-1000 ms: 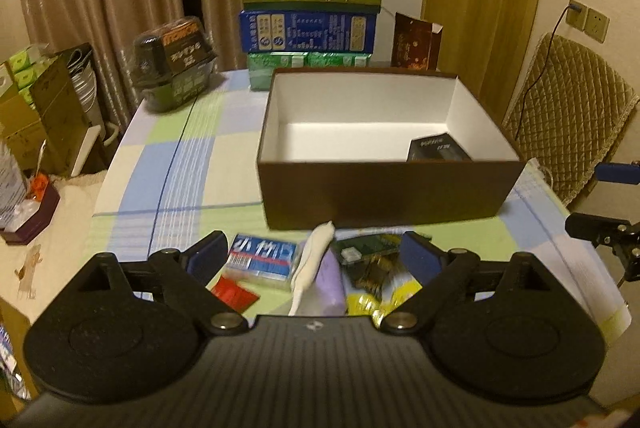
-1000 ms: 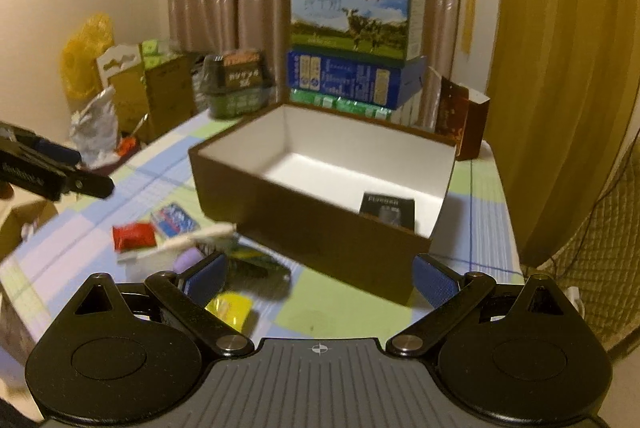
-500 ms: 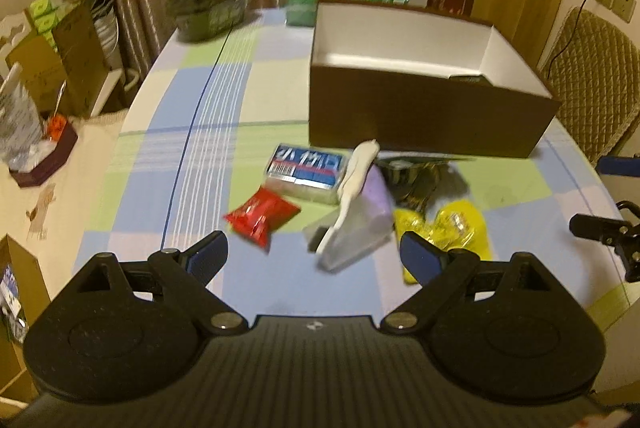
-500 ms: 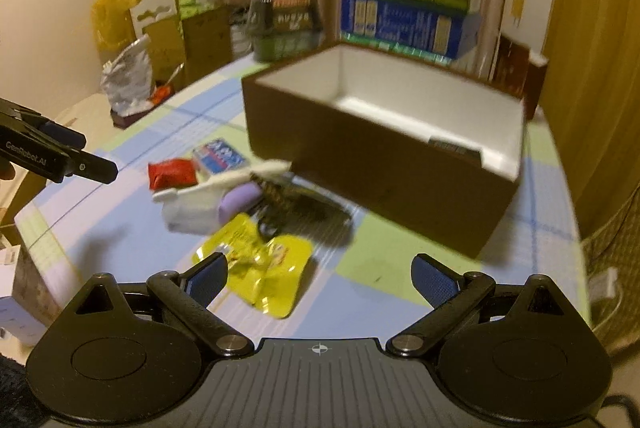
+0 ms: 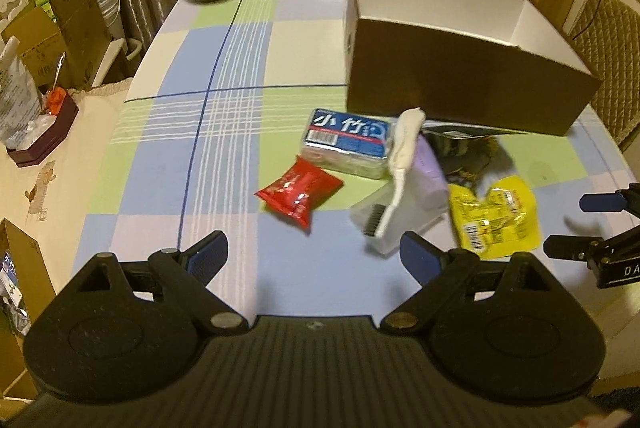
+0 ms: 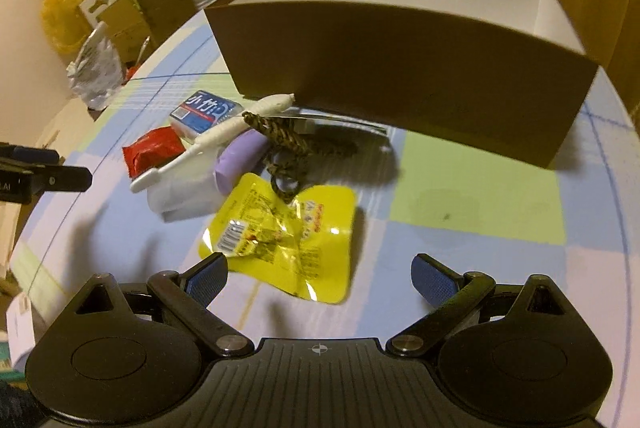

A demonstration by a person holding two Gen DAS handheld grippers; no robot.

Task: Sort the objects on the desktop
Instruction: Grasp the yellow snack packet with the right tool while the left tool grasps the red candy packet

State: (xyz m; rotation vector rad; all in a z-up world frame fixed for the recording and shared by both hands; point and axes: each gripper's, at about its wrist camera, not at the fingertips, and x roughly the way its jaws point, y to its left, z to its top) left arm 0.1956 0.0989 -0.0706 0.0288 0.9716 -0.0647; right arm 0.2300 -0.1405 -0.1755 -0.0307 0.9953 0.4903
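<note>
Left tongs (image 5: 314, 256) spread, empty, above red packet (image 5: 300, 189). Right tongs (image 6: 320, 278) spread, empty, over yellow packet (image 6: 288, 236). Clutter mid-counter (image 5: 200, 155), before brown box (image 5: 460, 83).

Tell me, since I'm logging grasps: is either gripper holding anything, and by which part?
Nothing is held. The left gripper and right gripper both stand open above the table, nothing between their pads.
</note>
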